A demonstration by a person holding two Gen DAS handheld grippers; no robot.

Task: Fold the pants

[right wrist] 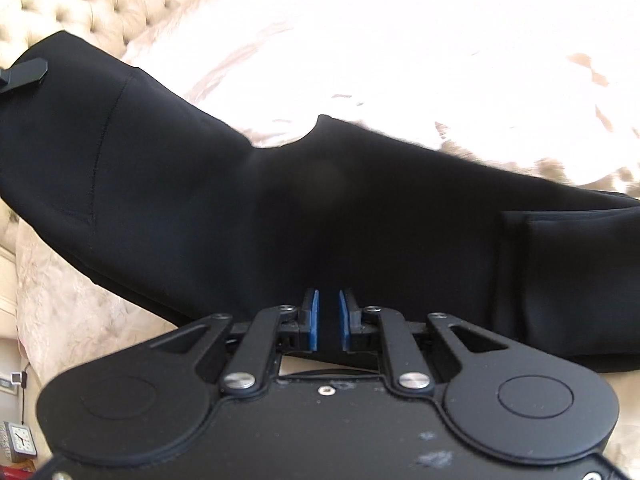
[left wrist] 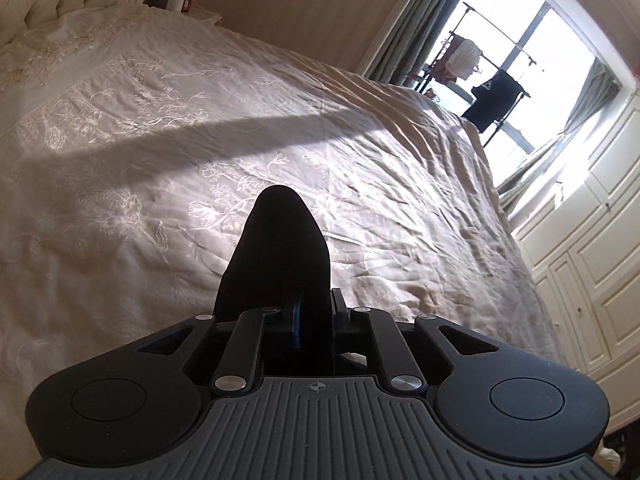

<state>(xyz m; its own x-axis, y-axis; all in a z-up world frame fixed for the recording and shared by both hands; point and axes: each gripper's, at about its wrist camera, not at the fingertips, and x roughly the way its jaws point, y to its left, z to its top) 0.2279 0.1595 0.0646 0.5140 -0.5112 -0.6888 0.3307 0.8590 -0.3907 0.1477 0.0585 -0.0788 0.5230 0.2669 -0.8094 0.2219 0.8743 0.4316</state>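
Left wrist view: left gripper [left wrist: 310, 314] clamped on a fold of black pants [left wrist: 280, 256], cloth standing up between the jaws above the cream embroidered bedspread [left wrist: 160, 128]. No readable writing.

Right wrist view: right gripper [right wrist: 328, 320], blue pads [right wrist: 314, 320] pinching the pants [right wrist: 280, 200] edge; plain matte black, stitched seam at left, spread across the bedspread [right wrist: 360, 40]. Clock [right wrist: 20, 442] at lower left, too small to read.

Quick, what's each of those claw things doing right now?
Left gripper: closed on a fold of the black fabric pants.
Right gripper: closed on the same black pants.
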